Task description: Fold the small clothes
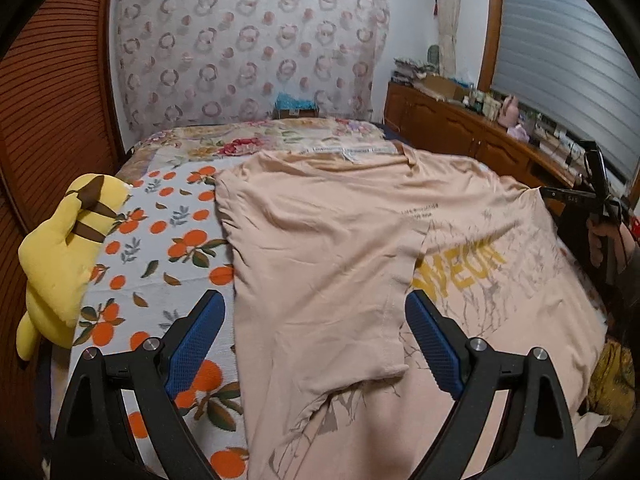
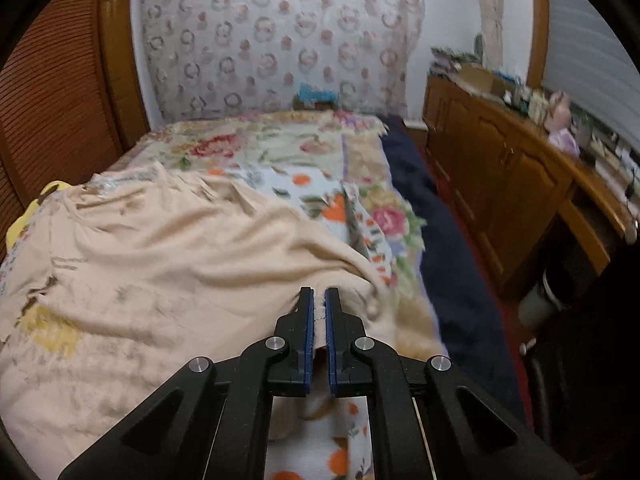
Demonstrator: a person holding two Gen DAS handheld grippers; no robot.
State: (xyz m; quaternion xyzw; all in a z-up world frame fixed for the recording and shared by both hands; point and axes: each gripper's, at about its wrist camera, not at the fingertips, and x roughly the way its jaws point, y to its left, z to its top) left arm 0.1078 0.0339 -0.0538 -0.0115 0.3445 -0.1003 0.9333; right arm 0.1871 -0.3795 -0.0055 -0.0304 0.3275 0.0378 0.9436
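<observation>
Bedroom, patterned bedspread [image 1: 172, 248]. The peach T-shirt [image 1: 328, 248] lies spread at centre, left side folded inward. My right gripper [image 2: 319, 304] clamps its three-o'clock edge for folding; my left gripper [image 1: 314, 344] hangs with jaws apart, empty.

A peach T-shirt [image 1: 320, 248] with yellow lettering and grey-brown print lies on a white sheet [image 1: 168, 248] patterned with oranges — beside a yellow, brown-striped plush toy [image 1: 60, 256] and a floral blanket [image 2: 280, 148], possibly cream.
</observation>
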